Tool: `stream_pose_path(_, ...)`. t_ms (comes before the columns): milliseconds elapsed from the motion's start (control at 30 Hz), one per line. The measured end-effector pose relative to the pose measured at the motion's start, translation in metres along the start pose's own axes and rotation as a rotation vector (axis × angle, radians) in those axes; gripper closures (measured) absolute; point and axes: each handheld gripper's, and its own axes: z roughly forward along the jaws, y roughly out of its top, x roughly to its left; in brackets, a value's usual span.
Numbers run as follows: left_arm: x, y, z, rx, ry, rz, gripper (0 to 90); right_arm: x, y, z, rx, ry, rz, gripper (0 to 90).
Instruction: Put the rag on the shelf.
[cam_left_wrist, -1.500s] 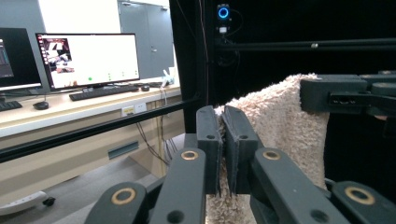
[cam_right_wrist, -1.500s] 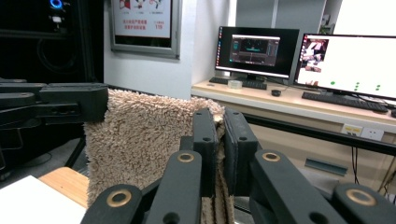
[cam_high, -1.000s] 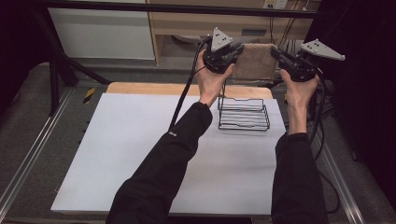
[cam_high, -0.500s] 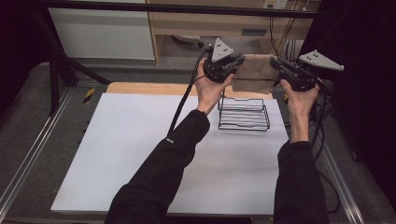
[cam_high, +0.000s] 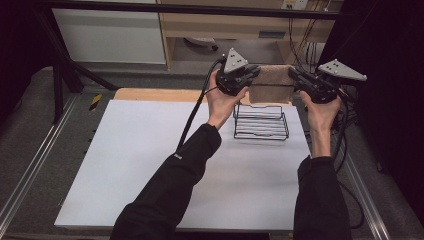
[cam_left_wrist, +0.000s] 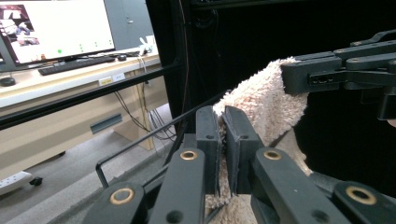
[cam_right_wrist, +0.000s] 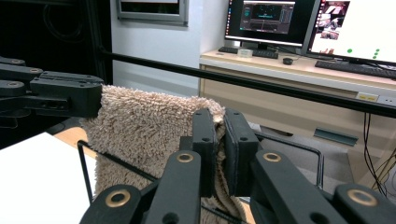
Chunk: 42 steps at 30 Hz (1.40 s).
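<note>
Left claw (cam_high: 251, 76) clenched on one top corner of the beige towel (cam_high: 270, 85), right claw (cam_high: 295, 76) clenched on the other corner; terry pile pinched between both pairs of pads, plain in the left gripper view (cam_left_wrist: 223, 140) and the right gripper view (cam_right_wrist: 219, 140). Towel stretched flat between the two, hanging upper centre of the high view, just above the far edge of the black wire rack (cam_high: 261, 121), which stands on the white bench (cam_high: 150, 165) right of centre.

Probably lowering to drape over the rack's back wire. To do it well: keep both grips firm and level, hold the top edge taut so no sag bunches in the middle, bring the hanging cloth straight down over the wire, centre it between the rack's sides, and loosen only once weight rests on the rack. Risk otherwise: light rack tipping or sliding under a sideways pull.
</note>
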Motion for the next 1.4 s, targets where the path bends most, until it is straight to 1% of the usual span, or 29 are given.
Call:
stream_pose_path(133, -0.002, -0.002, -0.003, 0.010, -0.018, -0.005, 84.6, 0.002, -0.002, -0.004, 0.010, 0.005, -0.005, 84.4)
stream_pose_path(267, -0.005, -0.003, -0.006, 0.033, -0.022, -0.005, 84.3, 0.005, -0.004, -0.008, 0.021, 0.006, -0.005, 84.2)
stream_pose_path(367, -0.007, -0.004, -0.009, 0.044, -0.029, -0.007, 83.9, 0.007, -0.006, -0.011, 0.033, 0.014, -0.002, 84.0)
stream_pose_path(500, -0.009, -0.006, -0.012, 0.061, -0.043, -0.020, 83.3, 0.009, -0.009, -0.015, 0.047, 0.026, 0.018, 83.9)
stream_pose_path(700, -0.011, -0.009, -0.015, 0.086, -0.054, -0.027, 82.5, 0.012, -0.013, -0.019, 0.068, 0.031, 0.014, 83.7)
stream_pose_path(867, -0.013, -0.012, -0.017, 0.101, -0.072, -0.026, 81.0, 0.014, -0.018, -0.021, 0.080, 0.035, 0.007, 83.6)
stream_pose_path(933, -0.012, -0.013, -0.019, 0.110, -0.081, -0.031, 79.8, 0.015, -0.020, -0.021, 0.084, 0.040, 0.005, 83.6)
stream_pose_path(1067, -0.012, -0.008, -0.023, 0.128, -0.099, -0.036, 75.0, 0.014, -0.023, -0.022, 0.085, 0.046, -0.001, 83.6)
stream_pose_path(1133, -0.011, -0.003, -0.027, 0.122, -0.108, -0.050, 72.9, 0.014, -0.023, -0.022, 0.085, 0.048, -0.003, 83.6)
stream_pose_path(1200, -0.009, 0.004, -0.029, 0.113, -0.104, -0.070, 72.0, 0.014, -0.024, -0.022, 0.086, 0.050, -0.006, 83.5)
stream_pose_path(1267, -0.007, 0.010, -0.029, 0.116, -0.108, -0.092, 73.5, 0.015, -0.025, -0.022, 0.087, 0.050, -0.010, 83.5)
stream_pose_path(1400, -0.008, 0.014, -0.021, 0.174, -0.105, -0.095, 81.4, 0.015, -0.027, -0.022, 0.089, 0.053, -0.016, 83.3)
